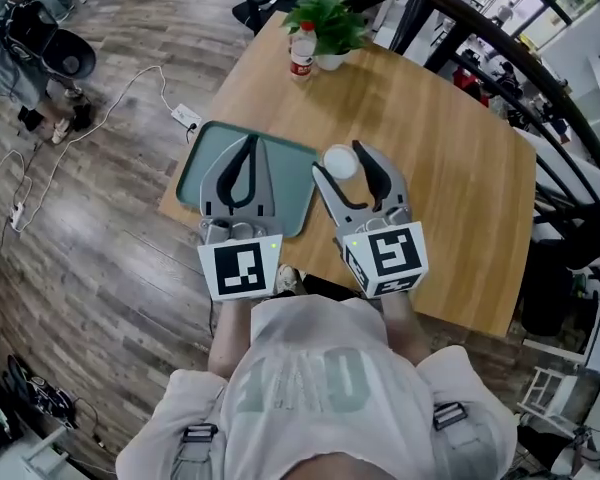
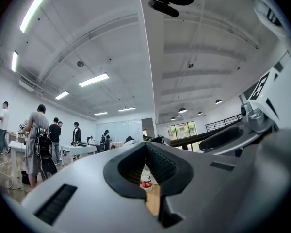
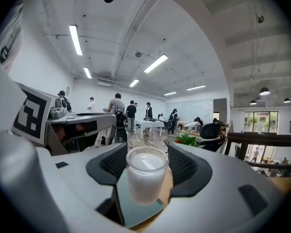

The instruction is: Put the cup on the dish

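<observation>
Nearest, toward 6 o'clock in the head view: two hand-held grippers side by side. Left gripper (image 1: 250, 146) pinched together at the tips, holding nothing, hovering over the dish (image 1: 296, 183). Through its loop in the left gripper view (image 2: 146, 146), only the far bottle (image 2: 145, 178).

Right gripper (image 1: 342, 167) (image 3: 146, 160) closed narrowly on the cup (image 1: 339, 159) (image 3: 145, 178), one ribbed pad on each side. Cup upright at the dish's 3 o'clock rim, over the line between dish (image 3: 136, 213) and table (image 1: 460, 168). Impossible to tell whether resting or lifted.

Judged as the placing step, close to done. To do well:
- Keep the cup upright and carry toward 9 o'clock until fully over the flat, clear of the raised rim.
- Lower straight down until seated.
- Spread the jaws only slightly, then draw back toward 6 o'clock without brushing the glass.
- Hold the left gripper aside at 9 o'clock, out of the path.

Containers:
- Cup: frosted white and milky inside. Liquid, wax or mere frosting, impossible to say; safest handled as full.
- Dish: green, shallow, bare.
- Farther, at 12 o'clock: bottle (image 1: 302, 50) with red label, contents unreadable.
- Just beside, at 1 o'clock: white pot holding a green plant (image 1: 330, 18).
</observation>
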`<state>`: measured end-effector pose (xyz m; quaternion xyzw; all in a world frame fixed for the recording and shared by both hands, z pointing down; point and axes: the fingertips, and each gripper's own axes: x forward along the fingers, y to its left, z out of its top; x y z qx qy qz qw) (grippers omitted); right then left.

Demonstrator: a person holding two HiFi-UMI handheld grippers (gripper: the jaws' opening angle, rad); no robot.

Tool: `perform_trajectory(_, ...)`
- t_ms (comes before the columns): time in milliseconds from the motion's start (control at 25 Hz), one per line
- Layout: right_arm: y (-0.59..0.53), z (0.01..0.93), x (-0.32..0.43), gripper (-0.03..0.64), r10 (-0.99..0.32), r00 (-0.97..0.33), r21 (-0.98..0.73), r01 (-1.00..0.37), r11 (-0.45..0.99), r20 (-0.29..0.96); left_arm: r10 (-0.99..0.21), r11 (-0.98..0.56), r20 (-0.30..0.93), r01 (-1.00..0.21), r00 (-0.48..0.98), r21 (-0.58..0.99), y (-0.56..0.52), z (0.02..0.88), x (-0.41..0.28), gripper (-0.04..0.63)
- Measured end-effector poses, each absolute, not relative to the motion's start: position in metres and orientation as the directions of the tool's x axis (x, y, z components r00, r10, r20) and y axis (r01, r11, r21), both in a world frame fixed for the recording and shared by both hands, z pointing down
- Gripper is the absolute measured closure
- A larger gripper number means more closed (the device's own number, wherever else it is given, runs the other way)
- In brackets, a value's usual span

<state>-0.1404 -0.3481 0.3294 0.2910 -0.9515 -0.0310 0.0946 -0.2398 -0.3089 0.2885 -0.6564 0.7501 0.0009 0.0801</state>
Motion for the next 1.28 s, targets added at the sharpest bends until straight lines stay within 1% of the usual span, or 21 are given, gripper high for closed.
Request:
perform_trajectory(240,-0.362,0.339,-0.163,0.348,-0.506,-0.841,0.086,-0.499,0.862,0.194,-0.982,0.177,-0.084,-0.98,-0.169,-0.096,-0.32,0.296,-0.253,0.586)
perform_trajectory(480,-0.392,0.391,-0.182,0.348,-0.458,-0.846,0.017,-0.472,0.882,0.274,-0.977,0.214,-0.032,-0.972,-0.212,-0.094,-0.322,0.306,-0.258,0.586)
perform_trajectory(640,-0.418,0.428,-0.195,0.348,-0.446,-0.829,0.02,-0.468,0.884,0.337,-0.971,0.239,-0.024,-0.966,-0.237,-0.095,-0.33,0.31,-0.267,0.586)
perform_trajectory(800,-0.426,0.463,-0.207,0.348,-0.422,-0.814,0.013,-0.455,0.89,0.398,-0.962,0.269,0.013,-0.959,-0.271,-0.087,-0.329,0.322,-0.278,0.586)
perform_trajectory(1000,-0.432,0.504,-0.223,0.348,-0.383,-0.795,0.028,-0.42,0.907,0.47,-0.956,0.291,0.015,-0.953,-0.293,-0.091,-0.326,0.323,-0.289,0.586)
perform_trajectory(1280,-0.431,0.548,-0.23,0.348,-0.339,-0.774,0.03,-0.383,0.923,0.534,-0.945,0.316,0.054,-0.943,-0.323,-0.105,-0.327,0.337,-0.302,0.586)
